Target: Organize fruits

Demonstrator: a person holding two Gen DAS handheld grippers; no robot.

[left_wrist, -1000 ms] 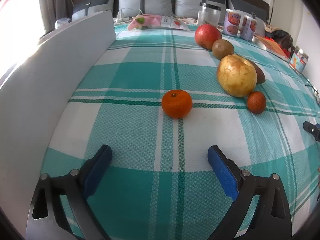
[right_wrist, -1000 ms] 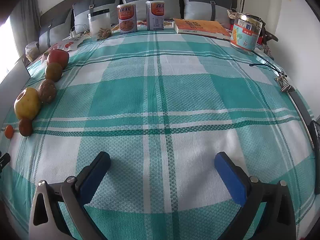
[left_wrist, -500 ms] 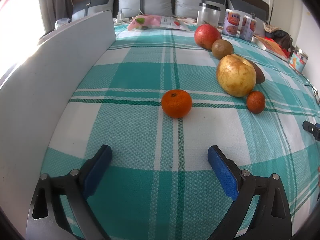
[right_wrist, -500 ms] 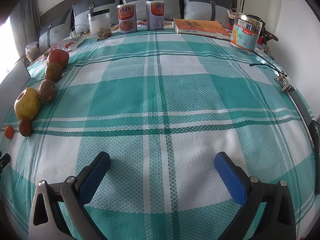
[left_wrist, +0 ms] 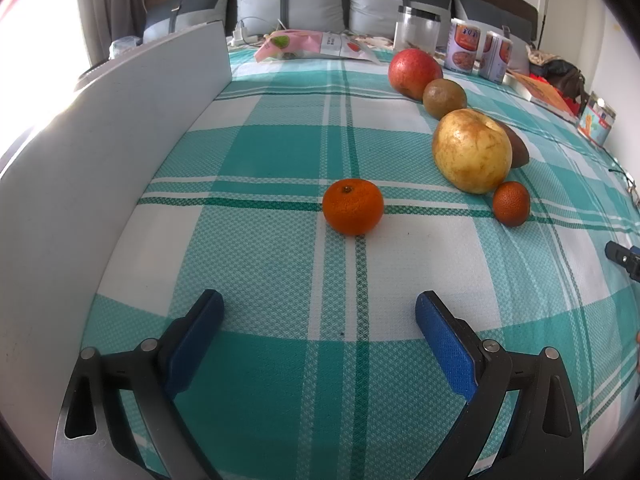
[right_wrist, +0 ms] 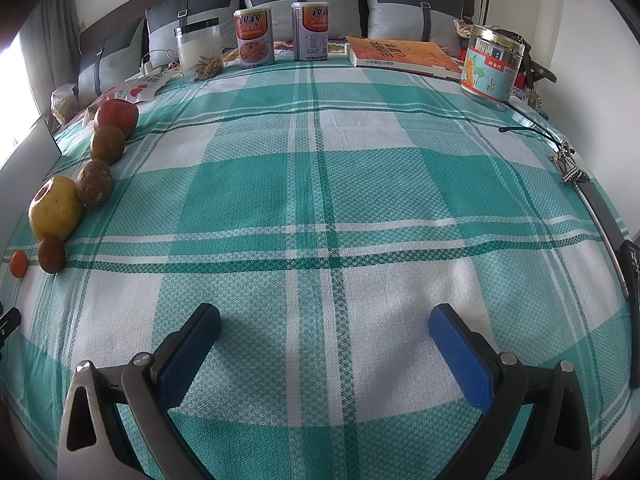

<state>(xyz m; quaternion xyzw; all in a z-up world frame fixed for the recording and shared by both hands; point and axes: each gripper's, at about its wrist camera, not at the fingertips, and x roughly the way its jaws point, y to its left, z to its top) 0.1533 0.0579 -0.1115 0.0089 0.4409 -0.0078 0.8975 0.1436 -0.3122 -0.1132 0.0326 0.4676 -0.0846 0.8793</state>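
Since nothing has shifted over the last second, you're holding position: both claws gape wide, empty, low over the plaid bedspread (left_wrist: 280,152). Your left claw (left_wrist: 318,312) faces the tangerine (left_wrist: 353,206), which sits alone, apart from the row. That row runs diagonally: red apple (left_wrist: 414,73), green-brown fruit (left_wrist: 444,98), yellow pear (left_wrist: 472,151), small dark-orange fruit (left_wrist: 511,203). My read: row is built, tangerine is the last piece, no approach begun.

Your right claw (right_wrist: 325,322) points at bare bedspread, fruits far off to its left.

Hard to see: a brown fruit (right_wrist: 94,182) sits mostly hidden behind the pear in the left view. The white board (left_wrist: 100,160) blocks everything to the left. The tangerine is tiny at the right view's edge.
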